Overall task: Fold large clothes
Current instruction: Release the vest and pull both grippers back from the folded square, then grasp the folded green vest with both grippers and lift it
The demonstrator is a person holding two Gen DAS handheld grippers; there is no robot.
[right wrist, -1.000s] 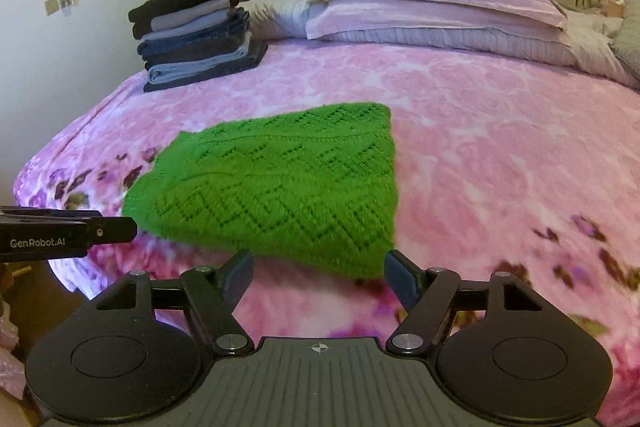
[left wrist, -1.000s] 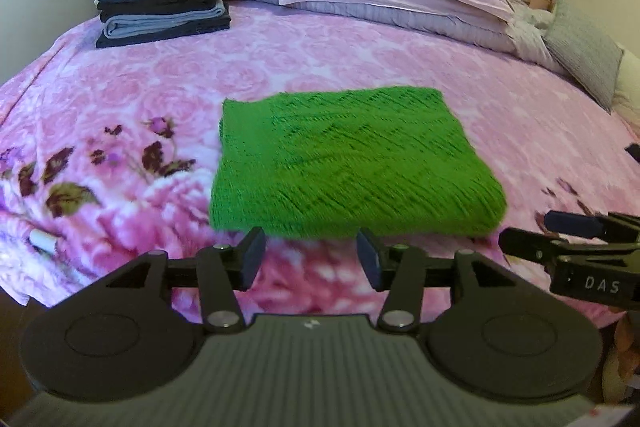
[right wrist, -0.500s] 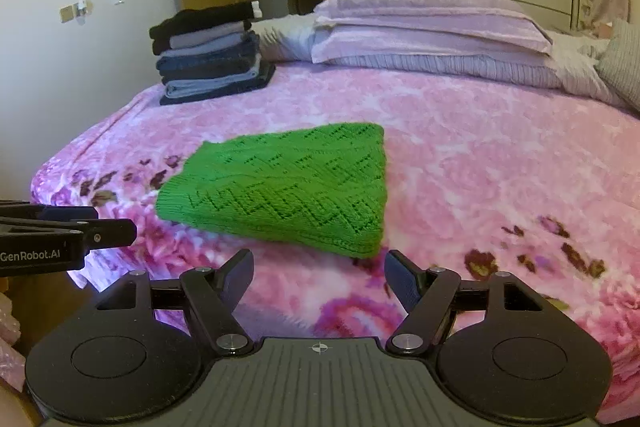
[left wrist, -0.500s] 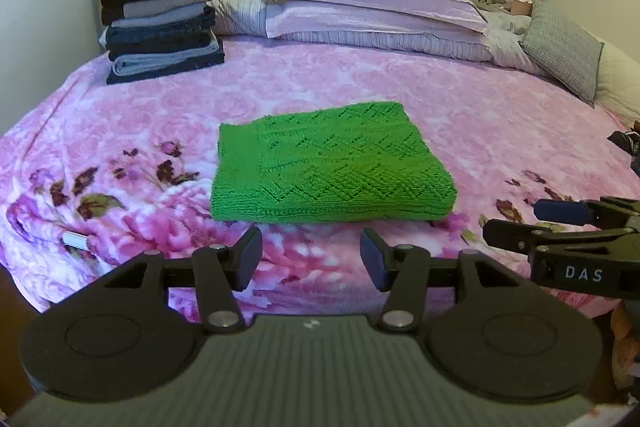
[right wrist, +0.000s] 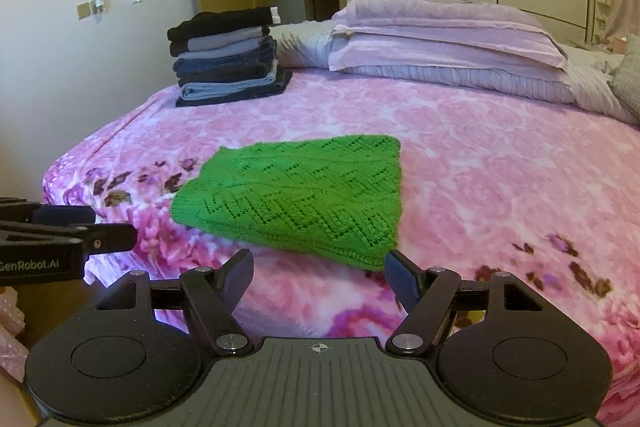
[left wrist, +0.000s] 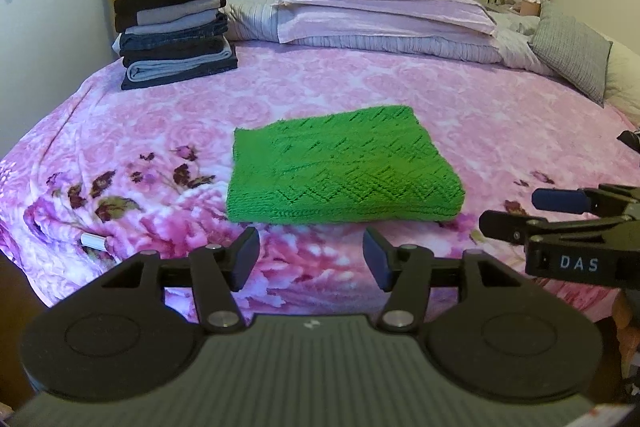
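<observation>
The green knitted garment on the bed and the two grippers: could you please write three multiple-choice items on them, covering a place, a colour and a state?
1. Where does the folded green knitted garment lie?
A. on the pink floral bedspread
B. on the stack of dark folded clothes
C. on the lilac pillows

2. What colour is the top item of that stack?
A. white
B. black
C. red

3. How do the left gripper and right gripper stand?
A. both shut on the garment
B. one holding it
C. both open, empty

Answers: 1 A, it rests flat mid-bed, apart from stack and pillows. 2 B, the top layer is black. 3 C, each pair of fingers is spread with nothing between.
</observation>
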